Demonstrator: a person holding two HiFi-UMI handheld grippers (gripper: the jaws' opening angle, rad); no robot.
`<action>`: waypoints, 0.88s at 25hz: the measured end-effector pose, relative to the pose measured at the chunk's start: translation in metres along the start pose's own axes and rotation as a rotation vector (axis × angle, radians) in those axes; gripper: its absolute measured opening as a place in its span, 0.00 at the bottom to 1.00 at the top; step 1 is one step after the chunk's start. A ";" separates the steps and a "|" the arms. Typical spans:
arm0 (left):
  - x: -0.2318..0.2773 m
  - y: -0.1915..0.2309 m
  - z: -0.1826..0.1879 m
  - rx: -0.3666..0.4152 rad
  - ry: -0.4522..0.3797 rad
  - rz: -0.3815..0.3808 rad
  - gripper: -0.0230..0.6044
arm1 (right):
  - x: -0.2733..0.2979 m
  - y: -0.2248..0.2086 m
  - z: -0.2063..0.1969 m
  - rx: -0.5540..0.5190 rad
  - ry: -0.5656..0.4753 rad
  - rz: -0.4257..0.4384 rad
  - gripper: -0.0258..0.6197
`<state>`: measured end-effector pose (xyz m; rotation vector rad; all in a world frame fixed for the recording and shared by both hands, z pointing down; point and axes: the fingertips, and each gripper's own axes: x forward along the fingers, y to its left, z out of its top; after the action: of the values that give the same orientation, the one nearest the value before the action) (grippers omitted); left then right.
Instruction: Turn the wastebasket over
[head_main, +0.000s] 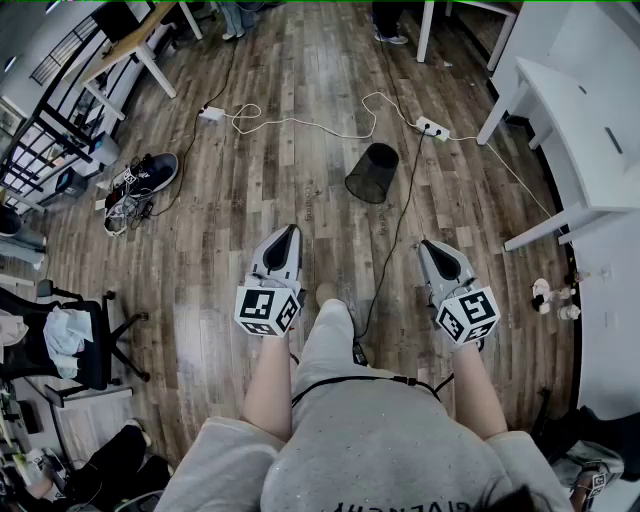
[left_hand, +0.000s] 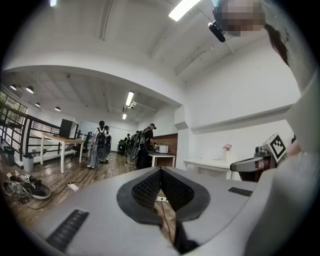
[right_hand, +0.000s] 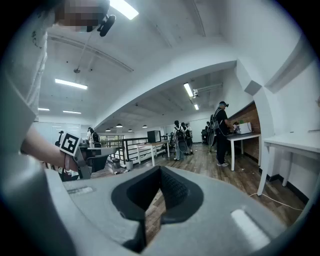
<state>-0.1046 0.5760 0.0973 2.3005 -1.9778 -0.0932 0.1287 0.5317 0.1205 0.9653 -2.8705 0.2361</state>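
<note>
Left tool (head_main: 288, 232) and right tool (head_main: 428, 245), both fully closed and empty; the wastebasket (head_main: 372, 172) sits on the floor well ahead, between them, so both should open before reaching its rim.

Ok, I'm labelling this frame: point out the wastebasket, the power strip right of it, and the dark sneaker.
wastebasket (head_main: 373, 170): head view, black mesh side wall.
power strip (head_main: 432, 128): head view, middle of white body.
dark sneaker (head_main: 152, 172): head view, its upper.

Head view: steep down on floor (head_main: 260, 200). Gripper views: low, level, fwd; both share person (left_hand: 146, 145) at far tabletop (left_hand: 162, 154).
</note>
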 end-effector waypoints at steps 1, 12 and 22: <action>0.004 0.002 -0.001 -0.001 0.003 -0.010 0.03 | 0.003 -0.002 0.000 -0.001 0.001 -0.005 0.04; 0.069 0.027 -0.040 -0.054 0.098 -0.064 0.03 | 0.052 -0.048 -0.024 0.048 0.089 -0.051 0.04; 0.163 0.069 -0.052 -0.088 0.160 -0.134 0.07 | 0.114 -0.114 -0.028 0.129 0.119 -0.164 0.19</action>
<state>-0.1417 0.4066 0.1607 2.3042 -1.7088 -0.0062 0.1085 0.3799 0.1780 1.1600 -2.6792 0.4524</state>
